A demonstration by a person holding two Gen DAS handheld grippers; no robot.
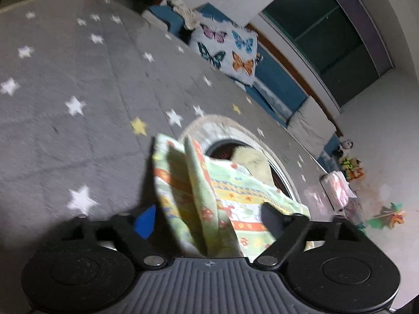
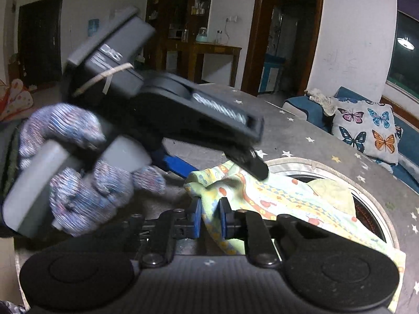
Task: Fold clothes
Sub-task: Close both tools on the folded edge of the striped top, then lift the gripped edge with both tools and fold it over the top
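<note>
A light green cloth (image 1: 209, 196) with orange and yellow patterned bands hangs over a grey star-print surface (image 1: 78, 78). In the left wrist view my left gripper (image 1: 207, 219) stands wide open with the cloth between its fingers. In the right wrist view my right gripper (image 2: 210, 218) is shut on a bunched edge of the same cloth (image 2: 275, 201). The left gripper (image 2: 251, 162), held by a gloved hand (image 2: 86, 167), is just above and left of it, over the cloth.
A round basket (image 1: 235, 130) with a pale rim holds dark and pale clothes under the cloth; it also shows in the right wrist view (image 2: 377, 209). A butterfly cushion (image 2: 366, 128) lies on a blue sofa (image 1: 277, 83) behind. Shelves and a doorway stand farther back.
</note>
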